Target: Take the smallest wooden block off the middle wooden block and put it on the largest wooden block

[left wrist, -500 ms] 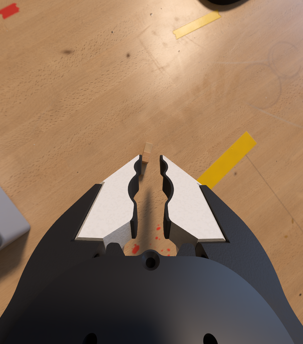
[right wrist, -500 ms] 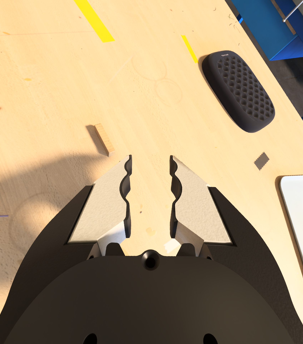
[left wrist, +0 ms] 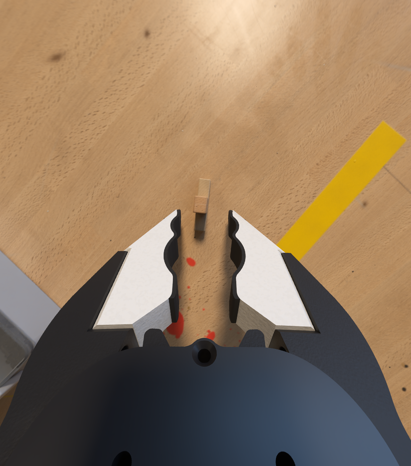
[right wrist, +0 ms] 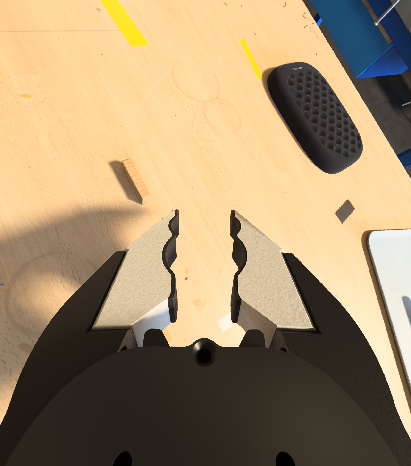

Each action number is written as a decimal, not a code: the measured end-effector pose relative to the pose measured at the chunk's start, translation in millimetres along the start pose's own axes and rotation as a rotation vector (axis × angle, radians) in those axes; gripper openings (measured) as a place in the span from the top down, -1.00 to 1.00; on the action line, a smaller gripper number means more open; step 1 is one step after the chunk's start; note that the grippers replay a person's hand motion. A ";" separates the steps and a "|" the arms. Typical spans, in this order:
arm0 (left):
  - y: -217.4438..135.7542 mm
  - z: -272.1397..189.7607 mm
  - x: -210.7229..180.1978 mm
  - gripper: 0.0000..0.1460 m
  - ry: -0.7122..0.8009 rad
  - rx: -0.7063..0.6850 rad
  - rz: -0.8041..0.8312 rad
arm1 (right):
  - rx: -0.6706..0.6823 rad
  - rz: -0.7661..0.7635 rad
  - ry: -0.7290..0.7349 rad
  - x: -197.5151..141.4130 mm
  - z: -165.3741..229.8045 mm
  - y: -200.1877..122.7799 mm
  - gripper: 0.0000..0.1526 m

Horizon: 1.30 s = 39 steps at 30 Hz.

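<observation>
Where left claw (left wrist: pixel 203 213) gapes, block (left wrist: pixel 201 204) lengthwise ahead

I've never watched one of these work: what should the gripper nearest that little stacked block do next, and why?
Probably ease the left gripper forward and down until its open jaws straddle the smallest wooden block, then close. That block sits on the middle wooden block, just ahead of the fingertips, roughly centred in the gap, and nothing is gripped yet.

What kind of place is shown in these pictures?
Probably a workshop bench. The wooden tabletop is worn, with ring marks, red paint spots and strips of yellow tape. A blue metal frame stands past its edge.
</observation>
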<state>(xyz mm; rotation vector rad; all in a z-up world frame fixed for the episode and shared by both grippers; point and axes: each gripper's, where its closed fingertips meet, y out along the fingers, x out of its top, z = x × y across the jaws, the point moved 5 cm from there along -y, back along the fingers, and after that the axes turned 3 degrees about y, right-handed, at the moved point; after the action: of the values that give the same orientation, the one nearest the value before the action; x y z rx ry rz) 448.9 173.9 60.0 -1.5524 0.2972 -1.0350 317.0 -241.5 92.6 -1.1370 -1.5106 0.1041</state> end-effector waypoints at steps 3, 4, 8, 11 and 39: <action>-9.3 6.3 0.4 0.47 -0.036 0.025 -0.043 | -0.005 0.000 0.003 -0.8 -1.3 -0.8 0.47; -10.2 8.1 1.4 0.46 -0.050 0.038 -0.062 | -0.007 -0.001 0.006 -1.4 -1.8 -0.9 0.47; -1.2 7.8 4.2 0.46 -0.049 0.021 -0.070 | -0.008 0.007 0.003 -2.3 -2.7 0.3 0.46; 4.6 10.1 2.1 0.48 0.039 0.084 -0.030 | -0.004 0.007 0.001 -2.0 -2.0 0.9 0.47; -15.1 0.7 5.3 0.88 0.120 0.003 -0.177 | -0.012 0.013 0.003 -5.6 -2.6 -1.7 0.46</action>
<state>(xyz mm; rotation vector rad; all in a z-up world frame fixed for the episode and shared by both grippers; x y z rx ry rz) 447.1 174.9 75.8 -1.5369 0.2440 -1.2691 317.1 -247.6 90.4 -1.1563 -1.5030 0.1027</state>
